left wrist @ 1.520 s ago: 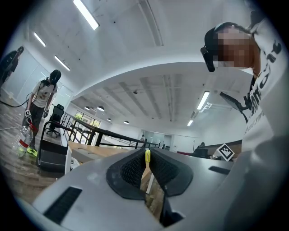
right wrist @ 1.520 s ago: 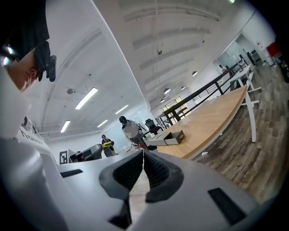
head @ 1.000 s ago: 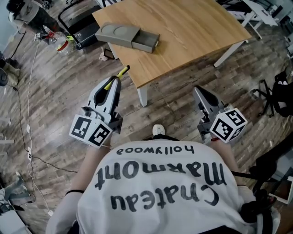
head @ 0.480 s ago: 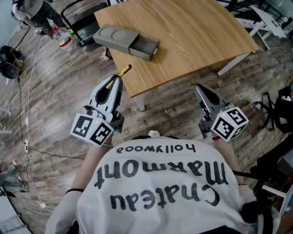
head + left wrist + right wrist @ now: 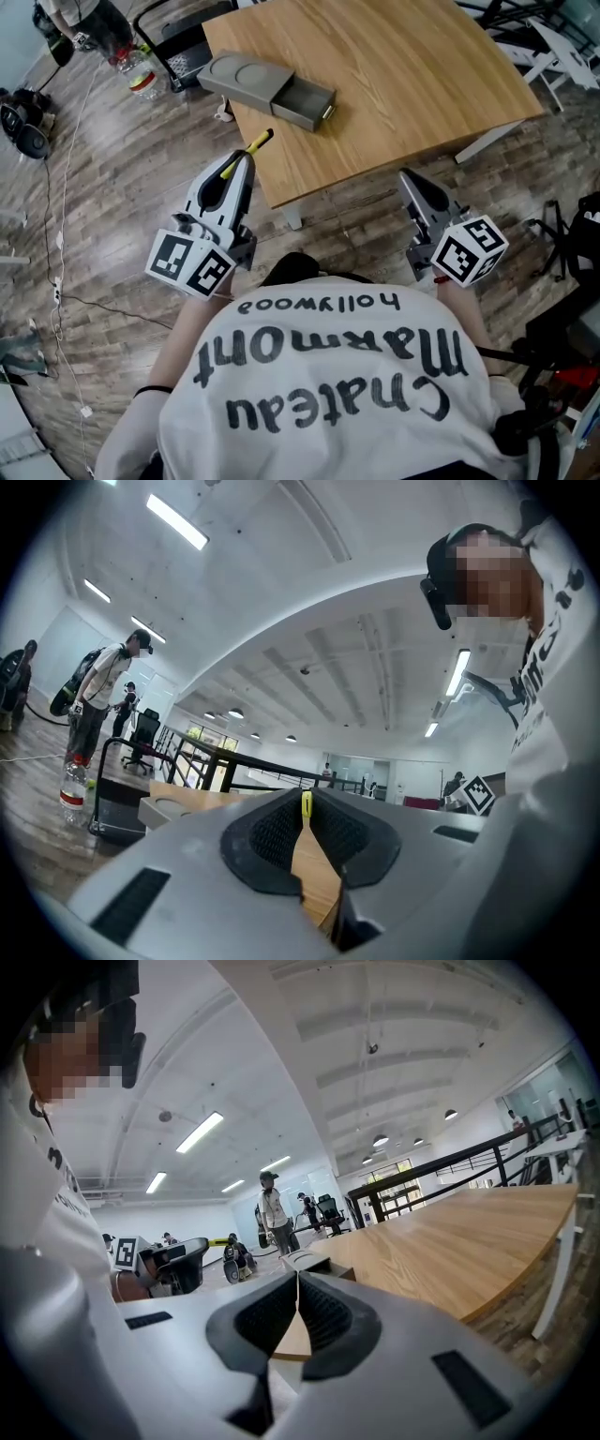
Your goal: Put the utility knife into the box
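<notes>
A large open hall with a plank floor [image 5: 112, 197] and ceiling strip lights; a pale wooden surface [image 5: 422, 84] stands ahead of both tools. The left tool [image 5: 246, 159] is clamped on the utility knife [image 5: 255, 143], whose yellow end pokes out past the tool's tips; in the left gripper view the same yellow sliver [image 5: 307, 804] is pinched between the ribbed pads, with only a thin slit between them. The right tool [image 5: 405, 178] has its jaws pressed together on nothing; it hangs off the near edge of the surface, level with the left tool and well apart from it.

The grey box [image 5: 246, 75] lies on the surface, ahead of the left tool and slightly to its right; its drawer [image 5: 305, 101] is slid out on the side facing the right tool; I can make out nothing inside the open compartment.

By my reading, the pick-up is done and the drawer already stands open; the carry over the surface, the release into the drawer and perhaps pushing it closed are left; the knife is near the surface's corner, not yet over the box.
</notes>
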Demonstrator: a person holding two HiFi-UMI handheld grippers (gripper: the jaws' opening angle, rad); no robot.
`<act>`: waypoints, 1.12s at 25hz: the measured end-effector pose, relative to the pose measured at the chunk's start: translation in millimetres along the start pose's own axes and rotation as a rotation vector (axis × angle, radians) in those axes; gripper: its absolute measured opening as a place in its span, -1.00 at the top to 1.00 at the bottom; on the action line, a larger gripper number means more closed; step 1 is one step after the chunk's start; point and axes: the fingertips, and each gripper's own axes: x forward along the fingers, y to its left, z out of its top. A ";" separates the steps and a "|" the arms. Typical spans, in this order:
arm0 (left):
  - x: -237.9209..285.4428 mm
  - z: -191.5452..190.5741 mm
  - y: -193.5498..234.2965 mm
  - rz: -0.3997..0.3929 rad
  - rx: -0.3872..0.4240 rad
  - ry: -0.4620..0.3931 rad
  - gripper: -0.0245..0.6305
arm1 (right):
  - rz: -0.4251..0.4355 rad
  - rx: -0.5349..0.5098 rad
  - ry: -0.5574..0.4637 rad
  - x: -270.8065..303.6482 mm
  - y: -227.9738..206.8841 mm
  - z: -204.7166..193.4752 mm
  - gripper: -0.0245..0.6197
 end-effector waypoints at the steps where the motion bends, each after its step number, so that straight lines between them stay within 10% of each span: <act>1: 1.1 -0.2 1.7 0.000 0.002 0.002 0.85 | 0.007 0.000 0.002 4.7 1.1 -0.2 0.89; 14: 15.5 9.4 48.8 -0.025 0.005 0.033 0.85 | 0.026 0.023 0.011 71.3 10.4 7.0 0.89; 28: 77.5 12.2 123.6 -0.190 -0.017 0.125 0.85 | -0.142 0.128 -0.047 132.6 -7.1 14.6 0.89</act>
